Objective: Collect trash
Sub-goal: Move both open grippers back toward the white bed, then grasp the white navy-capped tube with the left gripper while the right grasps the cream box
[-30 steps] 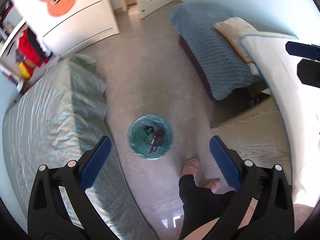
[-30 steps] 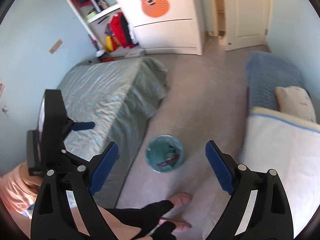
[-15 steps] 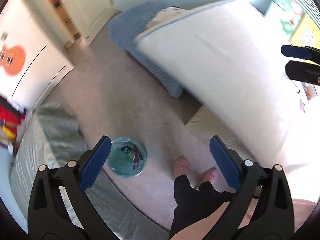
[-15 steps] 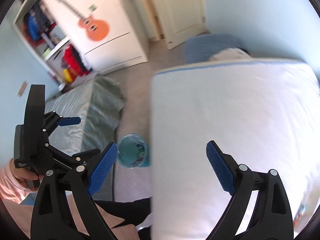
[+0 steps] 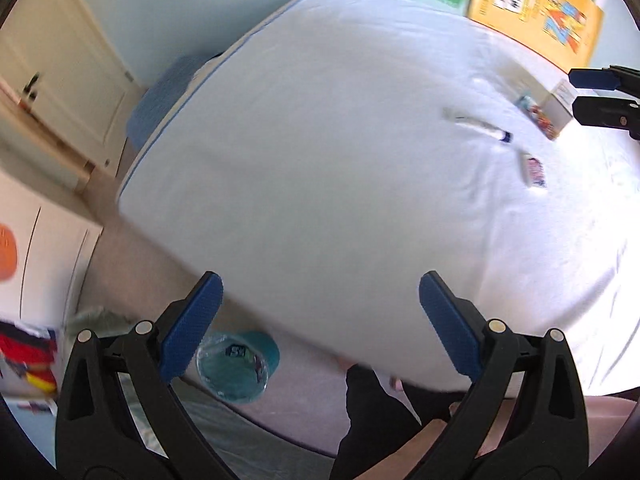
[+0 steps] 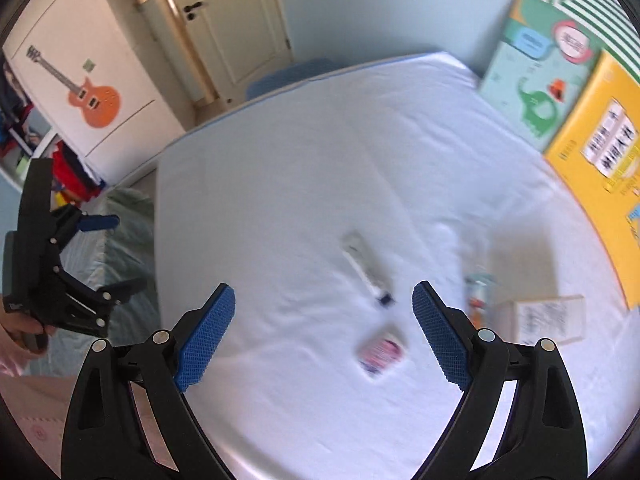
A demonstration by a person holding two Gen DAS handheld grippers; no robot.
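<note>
Several pieces of trash lie on the white bed (image 6: 280,208): a small pink and blue wrapper (image 6: 380,354), a clear tube with a dark cap (image 6: 366,270), a colourful wrapper (image 6: 478,294) and a white box (image 6: 546,320). The wrapper (image 5: 534,170), tube (image 5: 480,126) and box (image 5: 560,102) also show in the left wrist view. A teal bin (image 5: 236,366) holding wrappers stands on the floor by the bed. My right gripper (image 6: 324,336) is open and empty above the bed, just short of the wrapper. My left gripper (image 5: 320,328) is open and empty over the bed's edge.
Large green (image 6: 536,80) and yellow (image 6: 600,152) picture boards lean at the bed's far side. A second bed with a green cover (image 6: 120,240) stands to the left. A white wardrobe with a guitar sticker (image 6: 92,100) and a door (image 6: 236,28) are beyond. The person's legs (image 5: 376,408) are below.
Both grippers have swung from the bin on the floor toward the white bed. The trash on the bed has come into view. Both grippers stay open.
</note>
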